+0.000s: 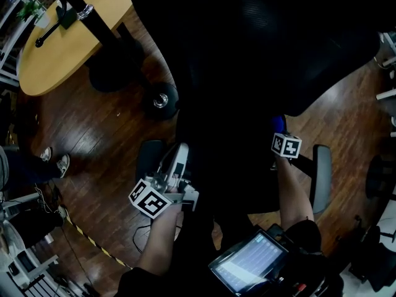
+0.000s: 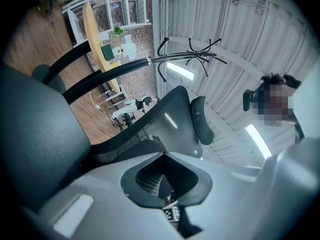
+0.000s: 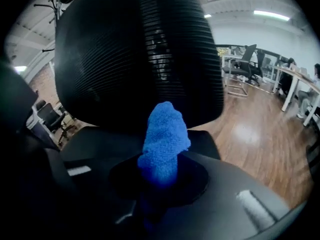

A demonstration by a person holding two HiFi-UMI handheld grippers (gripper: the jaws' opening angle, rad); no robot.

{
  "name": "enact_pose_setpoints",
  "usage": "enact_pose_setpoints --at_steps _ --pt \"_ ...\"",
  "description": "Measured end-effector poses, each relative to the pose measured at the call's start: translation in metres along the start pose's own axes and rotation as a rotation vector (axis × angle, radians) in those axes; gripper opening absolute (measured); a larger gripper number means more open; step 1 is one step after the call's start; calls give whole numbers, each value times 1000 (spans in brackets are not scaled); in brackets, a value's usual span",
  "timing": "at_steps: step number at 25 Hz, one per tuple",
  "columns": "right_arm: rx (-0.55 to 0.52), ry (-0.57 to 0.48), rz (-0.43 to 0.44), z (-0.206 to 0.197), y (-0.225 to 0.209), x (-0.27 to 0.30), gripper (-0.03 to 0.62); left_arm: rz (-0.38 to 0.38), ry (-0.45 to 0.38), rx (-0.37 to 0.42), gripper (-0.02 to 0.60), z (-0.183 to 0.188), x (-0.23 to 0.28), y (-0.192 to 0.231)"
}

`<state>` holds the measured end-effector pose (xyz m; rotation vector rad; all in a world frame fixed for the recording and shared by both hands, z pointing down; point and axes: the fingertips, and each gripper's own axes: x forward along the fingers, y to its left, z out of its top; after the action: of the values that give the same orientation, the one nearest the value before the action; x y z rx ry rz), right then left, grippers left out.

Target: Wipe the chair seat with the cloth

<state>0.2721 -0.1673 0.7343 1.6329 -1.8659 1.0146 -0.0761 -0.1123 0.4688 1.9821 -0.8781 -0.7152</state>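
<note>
– what's everything standing on?
– a dark, glossy plank floor (image 1: 111, 150). the black office chair (image 1: 260, 48) stands on it, and just beside it is the round foot (image 1: 161, 101) of a black pole stand.
– anything else down there?
– a yellow-and-black striped cord (image 1: 93, 243) trails over the boards at lower left, and a pair of shoes (image 1: 54, 161) is at the left edge.
– and the table?
– a pale wooden table (image 1: 55, 64) with a rounded end, top left. a small potted plant (image 1: 32, 10) and a dark box (image 1: 66, 16) sit on it.
</note>
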Motion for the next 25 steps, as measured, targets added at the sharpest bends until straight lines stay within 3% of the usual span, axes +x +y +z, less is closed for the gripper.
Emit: enact_pose_setpoints --at_steps 4,7,12,19,25 --pt "-108 13 240 -9 130 13 64 3 -5 -4 -8 0 -3 1" --pt "-102 49 409 -31 232 26 64 9 -3 -2 -8 -1 -4 0" --pt "-145 119 582 -68 346 43 64 11 -3 -3 -8 0 -6 1" --pt "-129 118 597 -69 347 53 64 10 -11 2 -8 0 -6 1" --pt "-69 114 466 -59 278 56 64 11 -10 4 -8 1 -7 0"
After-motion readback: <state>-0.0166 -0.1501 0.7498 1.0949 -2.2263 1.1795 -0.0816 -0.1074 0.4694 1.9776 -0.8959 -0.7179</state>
